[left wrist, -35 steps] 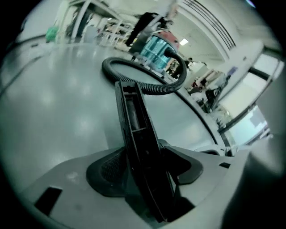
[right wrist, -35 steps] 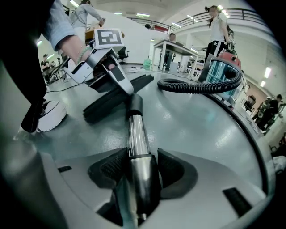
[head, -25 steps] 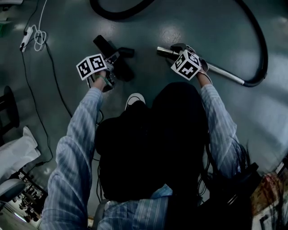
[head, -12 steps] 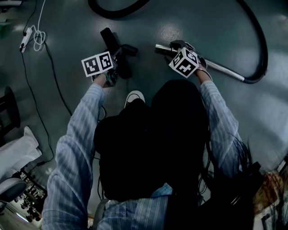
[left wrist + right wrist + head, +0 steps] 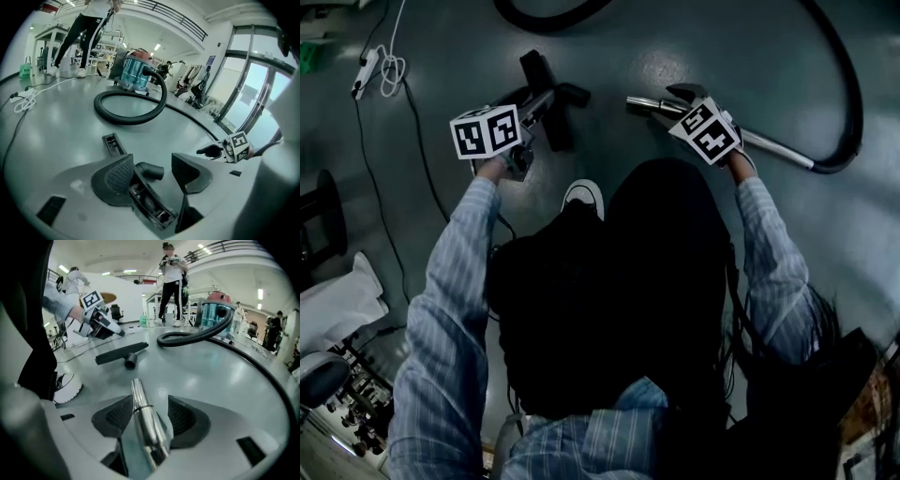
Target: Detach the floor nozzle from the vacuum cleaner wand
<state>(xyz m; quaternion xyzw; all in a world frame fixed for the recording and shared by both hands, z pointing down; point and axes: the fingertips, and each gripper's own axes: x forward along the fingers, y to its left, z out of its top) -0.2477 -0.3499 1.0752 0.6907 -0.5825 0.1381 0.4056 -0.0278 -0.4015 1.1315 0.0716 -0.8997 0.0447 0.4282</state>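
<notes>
The black floor nozzle lies on the grey floor, apart from the chrome wand. In the left gripper view the nozzle shows underside up between the jaws, its neck pointing right. My left gripper hovers over it, open, with a gap beside the right jaw. From the right gripper view, the nozzle rests on the floor below the left gripper. My right gripper is shut on the wand, whose bare end points at the nozzle.
A black hose runs from the wand round to the vacuum canister. My white shoe is between the arms. A cable with a power strip lies far left. A person stands beyond the hose.
My left gripper has drawn back to the left, off the nozzle, which has turned a little on the floor. The right gripper and wand have shifted slightly right.
</notes>
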